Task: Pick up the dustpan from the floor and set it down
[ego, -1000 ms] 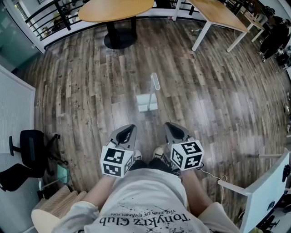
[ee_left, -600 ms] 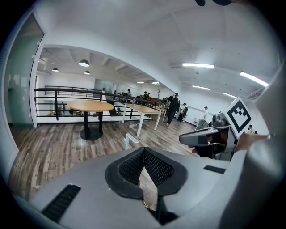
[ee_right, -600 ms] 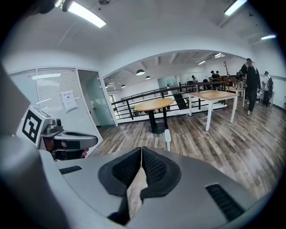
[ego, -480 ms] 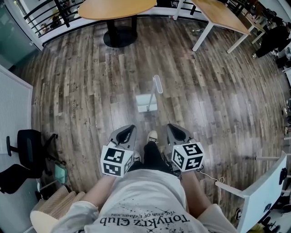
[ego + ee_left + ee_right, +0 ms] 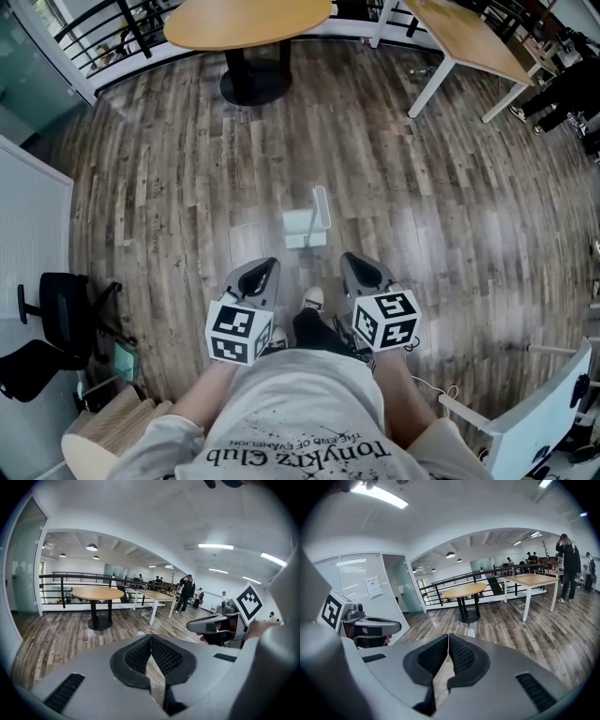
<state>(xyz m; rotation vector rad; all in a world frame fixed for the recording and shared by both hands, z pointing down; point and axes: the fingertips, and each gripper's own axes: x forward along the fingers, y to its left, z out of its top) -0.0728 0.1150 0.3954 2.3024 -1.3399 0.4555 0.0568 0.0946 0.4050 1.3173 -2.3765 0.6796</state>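
Far left: a white slatted partition and a black swivel office chair stand well apart from the work area.

Left gripper: grey two-jaw tool with a black-and-white marker cube. It is held low in front of the body and angled down at the floor. The jaws are fully closed, with the ribbed pads meeting at the tips and nothing between them.

Centre: the pale grey dustpan with an upright long handle rests on the floor. It sits just ahead of both grippers, on the line between them, and neither touches it. The raised handle is probably the easiest part to grasp. Either tool must open before a grasp is possible.

Right gripper: matches the left in posture. The jaws are closed tip to tip and empty. Holding the pair side by side suggests a straight approach, with pickup not yet begun.

Surface: a dark wood-plank floor, flat and glossy, with pale reflections.

Room: an open office. Ahead are a round wooden table on a black pedestal and a rectangular wooden table with white legs. A black railing runs behind them. A white panel stands at lower right.
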